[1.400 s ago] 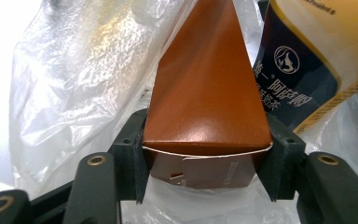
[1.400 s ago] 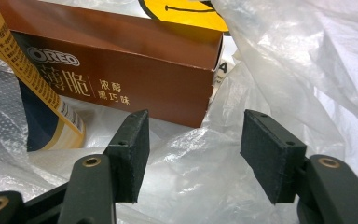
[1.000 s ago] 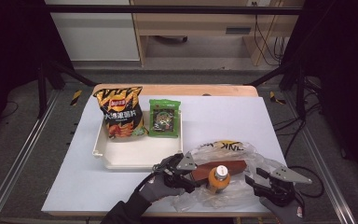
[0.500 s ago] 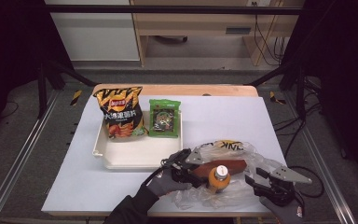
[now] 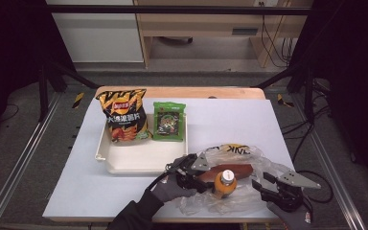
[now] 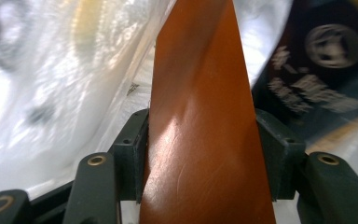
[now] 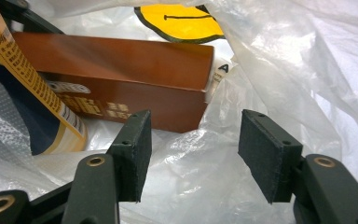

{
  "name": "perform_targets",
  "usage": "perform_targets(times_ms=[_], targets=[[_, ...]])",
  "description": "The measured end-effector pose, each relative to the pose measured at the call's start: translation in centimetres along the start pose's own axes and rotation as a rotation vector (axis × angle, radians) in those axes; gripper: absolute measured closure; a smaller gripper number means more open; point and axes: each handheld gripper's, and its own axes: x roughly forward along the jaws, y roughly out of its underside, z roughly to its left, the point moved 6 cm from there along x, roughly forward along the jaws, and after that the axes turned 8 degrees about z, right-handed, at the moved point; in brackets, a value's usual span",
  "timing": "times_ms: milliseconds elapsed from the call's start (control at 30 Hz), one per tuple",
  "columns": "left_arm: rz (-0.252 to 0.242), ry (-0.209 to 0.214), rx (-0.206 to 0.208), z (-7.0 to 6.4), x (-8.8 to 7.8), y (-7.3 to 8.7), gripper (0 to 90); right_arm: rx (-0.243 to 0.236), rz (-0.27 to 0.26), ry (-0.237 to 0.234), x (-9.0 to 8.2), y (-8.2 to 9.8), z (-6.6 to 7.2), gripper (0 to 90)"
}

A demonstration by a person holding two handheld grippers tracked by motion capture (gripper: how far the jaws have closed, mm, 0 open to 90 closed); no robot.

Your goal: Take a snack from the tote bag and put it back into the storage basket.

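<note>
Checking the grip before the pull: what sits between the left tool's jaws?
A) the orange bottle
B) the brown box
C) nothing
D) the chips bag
B: in the left gripper view the brown box fills the gap of the left tool, both pads against its sides.

A white table (image 5: 76, 191) is seen bearing a cream tray (image 5: 124, 163); a clear plastic bag (image 5: 249, 191) is laid right of the tray.

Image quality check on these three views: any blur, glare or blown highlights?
High view: sharp enough, dark surroundings, white table evenly lit. Left gripper view: brown box too close, soft, with a glare patch; plastic bag blown out and blurred. Right gripper view: sharpest; the box's print is legible, and the bag has bright highlights at the upper right.
</note>
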Motion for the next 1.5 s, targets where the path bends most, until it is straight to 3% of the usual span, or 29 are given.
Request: perform_targets(times_ms=[233,367,500,533,567,600,633,767,900,1033,1067,1167,1233,1500], targets=[[-0.081,-0.007,0.014,-0.1,-3.4,0.2,43.2,-0.002,0.008,0.001,0.3,0.1,0.1,44.8],[-0.093,0.010,0.027,-0.4,-4.4,0.4,43.2,0.000,0.010,0.003,0.4,0.0,0.1,45.3],[-0.090,0.007,0.026,-0.2,-4.6,0.5,43.2,-0.007,-0.036,0.010,-0.2,-0.7,0.2,50.8],[-0.089,0.012,0.024,-0.1,-4.4,0.5,43.2,-0.022,-0.094,0.012,-1.1,-1.7,0.5,56.8],[-0.089,0.012,0.024,-0.1,-4.4,0.5,43.2,-0.022,-0.094,0.012,-1.1,-1.7,0.5,56.8],[-0.091,0.012,0.023,0.0,-4.3,0.5,43.2,-0.029,-0.140,0.011,-1.9,-2.6,0.8,65.4],[-0.090,0.014,0.023,0.1,-4.2,0.4,43.2,-0.029,-0.140,0.011,-1.9,-2.6,0.8,65.4],[-0.088,0.030,0.035,0.2,-4.0,-0.1,43.2,-0.055,-0.202,-0.010,-2.7,-4.8,1.4,80.6],[-0.077,0.033,0.050,0.3,-3.7,-0.7,43.2,-0.081,-0.225,-0.011,-2.0,-7.4,1.7,82.8],[-0.077,0.036,0.067,0.4,-3.8,-1.1,43.2,-0.083,-0.181,0.006,-0.2,-8.6,1.3,84.1],[-0.079,0.038,0.067,0.4,-3.9,-1.2,43.2,-0.053,-0.140,0.017,1.6,-8.6,0.3,84.8],[-0.065,0.026,0.080,0.4,-4.0,-1.1,43.2,-0.027,-0.123,0.019,2.5,-8.4,-0.5,85.6],[-0.078,0.031,0.076,0.5,-4.2,-1.1,43.2,-0.017,-0.075,0.030,3.3,-7.9,-1.2,85.6],[-0.160,0.061,0.047,0.7,-5.8,-1.8,43.2,0.046,-0.020,0.055,3.9,-5.6,-3.5,85.7]])
